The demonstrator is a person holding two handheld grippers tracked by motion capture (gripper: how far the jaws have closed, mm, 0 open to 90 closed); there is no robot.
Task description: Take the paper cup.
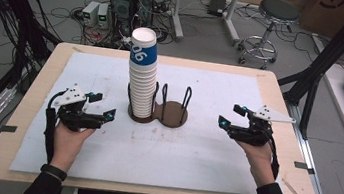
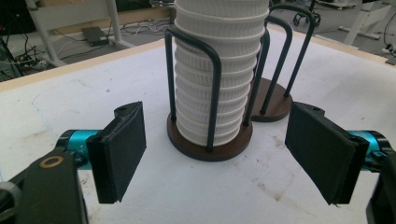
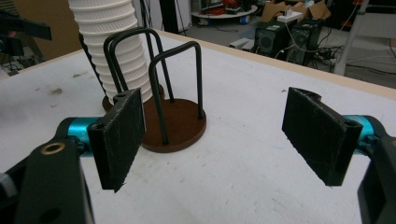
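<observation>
A tall stack of white ribbed paper cups (image 1: 142, 83), its top cup banded in blue, stands in the left ring of a brown two-ring wire holder (image 1: 173, 115) at the table's centre. The right ring is empty. My left gripper (image 1: 103, 105) sits on the mat left of the holder, open with nothing between its pads. In the left gripper view the cup stack (image 2: 219, 70) is straight ahead of my open left gripper (image 2: 222, 151). My right gripper (image 1: 229, 114) rests to the holder's right, also open and empty. The right gripper view has the empty ring (image 3: 180, 123) ahead of my right gripper (image 3: 218, 137), with the cups (image 3: 116, 56) behind it.
A white mat (image 1: 202, 156) covers most of the wooden table (image 1: 32, 109). Black frame posts (image 1: 334, 53) stand at both sides. Beyond the far edge are computers (image 1: 132, 1), cables and a stool (image 1: 271, 19) on the floor.
</observation>
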